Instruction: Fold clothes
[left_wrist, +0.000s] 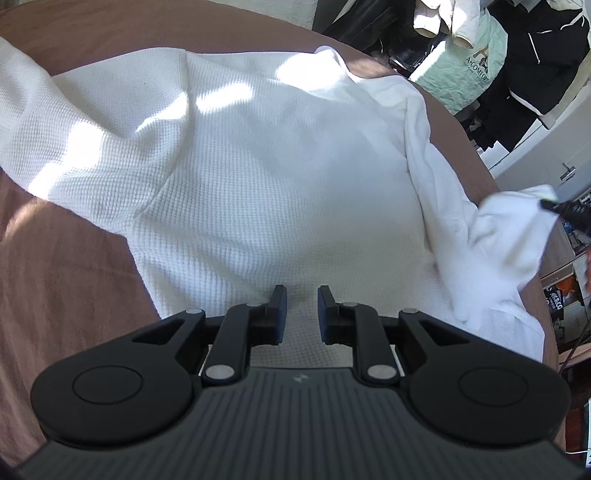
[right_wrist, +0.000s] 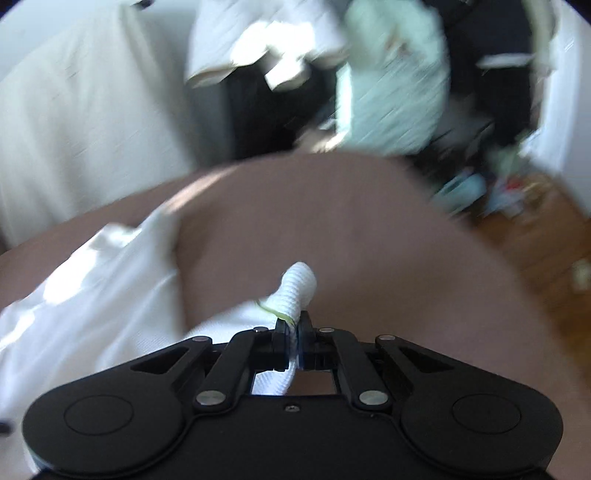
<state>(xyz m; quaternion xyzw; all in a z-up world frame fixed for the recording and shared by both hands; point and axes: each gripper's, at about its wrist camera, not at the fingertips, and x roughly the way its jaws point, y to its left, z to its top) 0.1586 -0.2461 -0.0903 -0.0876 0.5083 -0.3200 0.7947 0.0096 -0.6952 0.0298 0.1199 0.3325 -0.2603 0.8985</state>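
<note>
The garment lies spread on the bed, hanging clothes behind.

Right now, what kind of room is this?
Probably a bedroom: a white sweater is spread on a brown bed cover, with jackets hanging behind it and a wood floor beyond.

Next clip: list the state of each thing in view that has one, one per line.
white waffle-knit top: spread on the brown bed cover, not yet folded.
sleeve cuff: lifted, pinched in the right gripper.
left gripper: over the hem, narrow gap, nothing pinched.
right gripper: shut on the cuff.
</note>
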